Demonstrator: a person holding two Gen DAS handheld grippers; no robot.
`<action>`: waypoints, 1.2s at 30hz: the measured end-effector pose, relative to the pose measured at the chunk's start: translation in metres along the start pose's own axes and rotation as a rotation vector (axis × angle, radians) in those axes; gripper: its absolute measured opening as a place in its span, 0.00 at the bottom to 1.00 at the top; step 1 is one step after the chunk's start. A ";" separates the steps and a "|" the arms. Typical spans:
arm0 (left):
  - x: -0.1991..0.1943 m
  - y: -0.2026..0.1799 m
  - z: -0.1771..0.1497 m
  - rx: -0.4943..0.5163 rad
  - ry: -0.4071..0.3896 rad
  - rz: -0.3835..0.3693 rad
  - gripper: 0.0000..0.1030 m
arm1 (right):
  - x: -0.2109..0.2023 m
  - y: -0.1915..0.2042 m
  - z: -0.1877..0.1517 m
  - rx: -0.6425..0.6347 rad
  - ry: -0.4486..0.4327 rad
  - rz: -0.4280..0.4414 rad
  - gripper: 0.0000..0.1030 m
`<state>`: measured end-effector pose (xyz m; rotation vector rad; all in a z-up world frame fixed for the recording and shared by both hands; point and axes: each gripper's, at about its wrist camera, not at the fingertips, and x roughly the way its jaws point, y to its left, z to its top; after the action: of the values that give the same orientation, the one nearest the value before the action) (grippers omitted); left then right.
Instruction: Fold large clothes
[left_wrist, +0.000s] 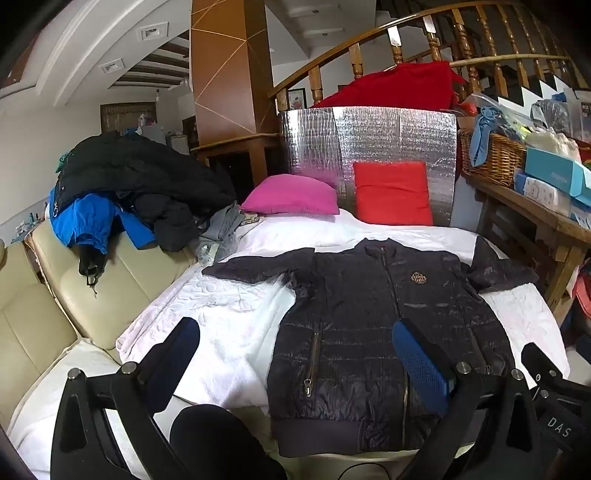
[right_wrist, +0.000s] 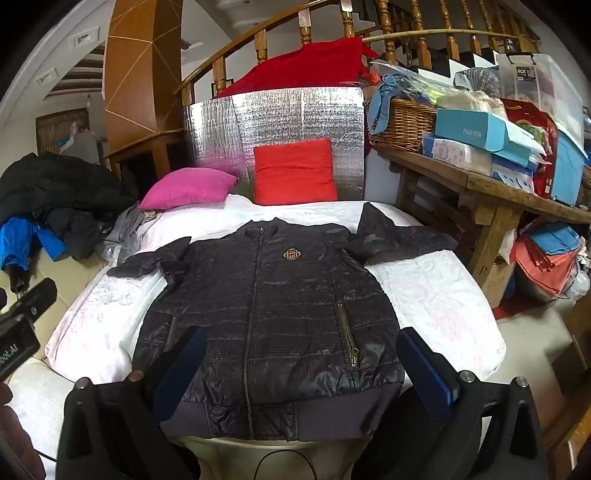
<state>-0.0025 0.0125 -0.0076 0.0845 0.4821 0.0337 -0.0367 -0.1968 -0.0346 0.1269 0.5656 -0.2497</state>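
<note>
Blue-padded fingers (left_wrist: 421, 362) of the left gripper (left_wrist: 295, 354) stand fully apart and hold nothing; the right gripper (right_wrist: 299, 365) is likewise wide open and empty. Both hover above the near hem of the jacket (right_wrist: 266, 295).

The jacket, dark and quilted with a glossy shell, lies face up, zipped, flat on the white bed cover (right_wrist: 436, 295). Its ribbed hem (right_wrist: 284, 413) hangs at the near bed edge; both sleeves spread outward toward the far side.

Handling judgement: the garment is probably light, soft and puffy, and the shiny shell is likely slippery, so a pinch on a single layer may slide. The ribbed hem corners and the sleeve cuffs look to offer the firmest purchase. Padding may spring back after each fold.

Surroundings, beyond the jacket: a pink cushion (left_wrist: 291, 195) and a red cushion (left_wrist: 393, 192) rest against a silver foil panel (left_wrist: 369, 136) at the far bed end, clear of the sleeves. A pile of dark and blue coats (left_wrist: 122, 192) occupies the cream sofa (left_wrist: 85, 291) on the left. A cluttered wooden tabletop (right_wrist: 480, 177) stands close on the right, limiting outward swing there.
</note>
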 end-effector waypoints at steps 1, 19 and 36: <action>0.001 -0.001 0.000 0.001 0.002 0.000 1.00 | 0.000 0.001 0.000 -0.002 -0.001 -0.001 1.00; 0.007 -0.001 -0.004 0.001 0.031 -0.004 1.00 | -0.003 0.003 0.002 -0.015 -0.007 -0.002 1.00; 0.015 -0.002 -0.008 -0.001 0.057 -0.011 1.00 | -0.003 0.004 0.001 -0.019 -0.013 -0.010 1.00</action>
<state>0.0067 0.0120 -0.0216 0.0801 0.5397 0.0261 -0.0377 -0.1925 -0.0322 0.1037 0.5554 -0.2546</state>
